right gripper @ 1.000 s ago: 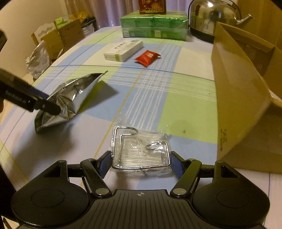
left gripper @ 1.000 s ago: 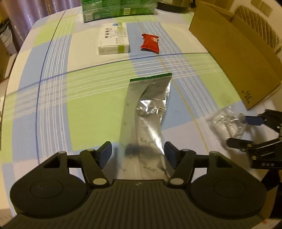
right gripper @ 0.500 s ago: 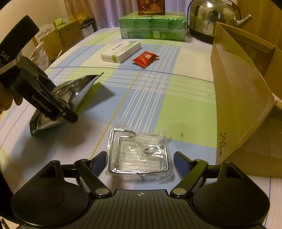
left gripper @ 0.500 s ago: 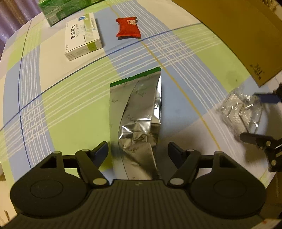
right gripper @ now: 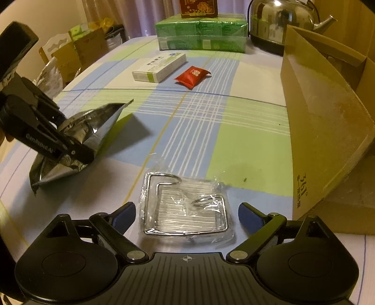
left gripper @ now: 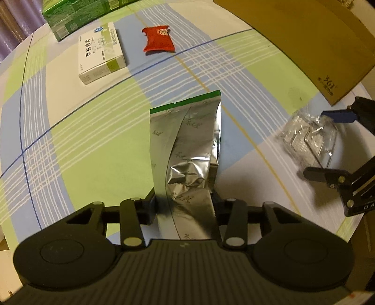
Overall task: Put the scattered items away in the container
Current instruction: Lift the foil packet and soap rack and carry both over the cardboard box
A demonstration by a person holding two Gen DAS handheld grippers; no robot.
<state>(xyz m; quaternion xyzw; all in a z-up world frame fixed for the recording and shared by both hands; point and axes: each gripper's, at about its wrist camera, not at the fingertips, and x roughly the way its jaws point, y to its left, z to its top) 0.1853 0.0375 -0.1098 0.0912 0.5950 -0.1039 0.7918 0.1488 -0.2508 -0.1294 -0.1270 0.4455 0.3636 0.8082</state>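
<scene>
Fingers of the left gripper [left gripper: 184, 206] are clenching the near end of a silver foil pouch [left gripper: 187, 150], which is lying lengthwise on the checked tabletop [left gripper: 93, 122] with its green-edged end pointing away. In the right wrist view that gripper [right gripper: 77, 150] is pressing down on the pouch [right gripper: 77, 131], whose far end is lifting off the cloth. The right gripper [right gripper: 187, 214] is hovering with its blue-padded fingers [right gripper: 124, 214] spread wide, released, on either side of a wire rack in a clear plastic wrapper [right gripper: 185, 206]; the rack is sitting to the right of the pouch, close to the brown cardboard box [right gripper: 323, 131]. Beyond the pouch a white medicine box [left gripper: 100, 54] and a red sachet [left gripper: 159, 40] are lying side by side, apart from each other. Farther back, a green wrapped pack [right gripper: 201, 35] and a steel kettle [right gripper: 283, 21] are standing at the tabletop's far edge.
</scene>
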